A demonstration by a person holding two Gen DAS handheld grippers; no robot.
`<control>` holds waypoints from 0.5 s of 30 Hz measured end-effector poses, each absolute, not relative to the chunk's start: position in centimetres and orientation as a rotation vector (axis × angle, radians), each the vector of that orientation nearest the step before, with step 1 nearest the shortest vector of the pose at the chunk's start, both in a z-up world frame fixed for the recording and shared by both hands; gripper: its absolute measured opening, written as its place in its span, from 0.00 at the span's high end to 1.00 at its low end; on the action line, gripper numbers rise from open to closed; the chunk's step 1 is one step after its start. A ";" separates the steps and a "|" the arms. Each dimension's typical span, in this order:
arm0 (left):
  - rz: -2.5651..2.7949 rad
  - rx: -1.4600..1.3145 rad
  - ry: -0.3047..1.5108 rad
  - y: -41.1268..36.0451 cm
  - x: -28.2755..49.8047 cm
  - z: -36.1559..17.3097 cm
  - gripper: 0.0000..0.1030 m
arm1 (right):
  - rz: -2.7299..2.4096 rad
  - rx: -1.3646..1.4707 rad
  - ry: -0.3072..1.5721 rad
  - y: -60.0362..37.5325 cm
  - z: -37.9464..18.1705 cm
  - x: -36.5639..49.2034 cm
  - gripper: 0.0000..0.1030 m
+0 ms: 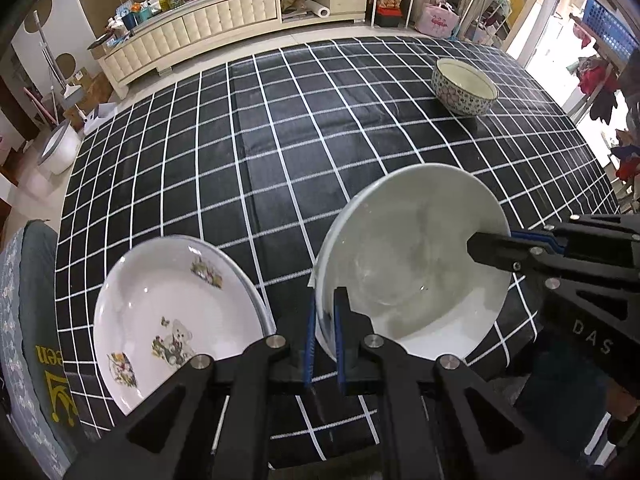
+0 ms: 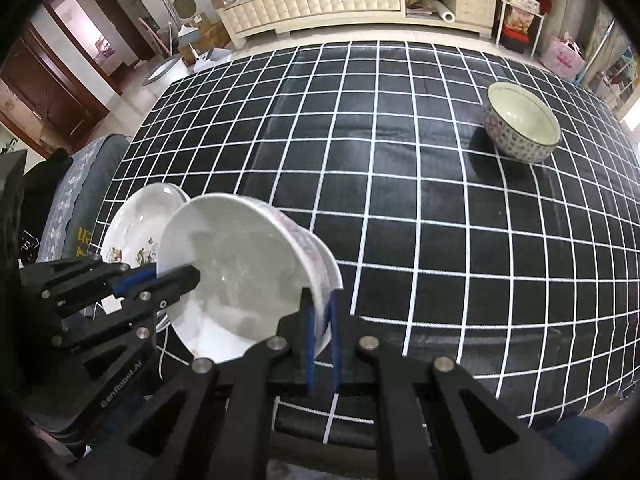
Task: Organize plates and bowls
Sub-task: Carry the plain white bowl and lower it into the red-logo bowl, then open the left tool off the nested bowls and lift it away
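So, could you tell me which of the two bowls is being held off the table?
The large white bowl, gripped at opposite rims by both grippers; the smaller patterned bowl sits alone on the checked cloth.

The plate (image 2: 136, 232) sits half hidden behind the white bowl (image 2: 240, 272) — its cartoon prints too small to read.

Long cream cabinet (image 1: 224, 20), pale tiled floor (image 1: 320, 34), dark wooden door (image 2: 52, 92), bright daylight

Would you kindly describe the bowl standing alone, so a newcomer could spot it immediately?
Start from the black checked tablecloth covering the table. At its far right side stands the patterned bowl, upright and alone. Unlike the white bowl held by both grippers, its outside carries a dense speckled floral pattern.
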State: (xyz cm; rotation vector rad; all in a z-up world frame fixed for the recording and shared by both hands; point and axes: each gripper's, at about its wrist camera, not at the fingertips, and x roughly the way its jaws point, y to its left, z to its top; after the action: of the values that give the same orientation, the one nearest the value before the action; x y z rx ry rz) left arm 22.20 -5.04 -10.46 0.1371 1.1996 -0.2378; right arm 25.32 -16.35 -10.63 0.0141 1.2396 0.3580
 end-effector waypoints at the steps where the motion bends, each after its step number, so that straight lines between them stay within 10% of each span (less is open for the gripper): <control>1: -0.239 0.140 1.204 -5.1 22.0 -10.6 0.93 | 0.359 0.017 1.245 -16.3 -10.8 25.2 0.91; 15: -0.258 0.105 1.243 -4.4 22.5 -12.4 0.93 | 0.354 0.033 1.312 -16.2 -13.2 25.9 0.91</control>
State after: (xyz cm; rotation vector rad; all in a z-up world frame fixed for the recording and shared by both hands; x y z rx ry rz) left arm 22.54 -4.45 -12.42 0.1050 1.2431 -0.2582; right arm 25.91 -16.16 -13.19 0.0332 1.3115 0.3540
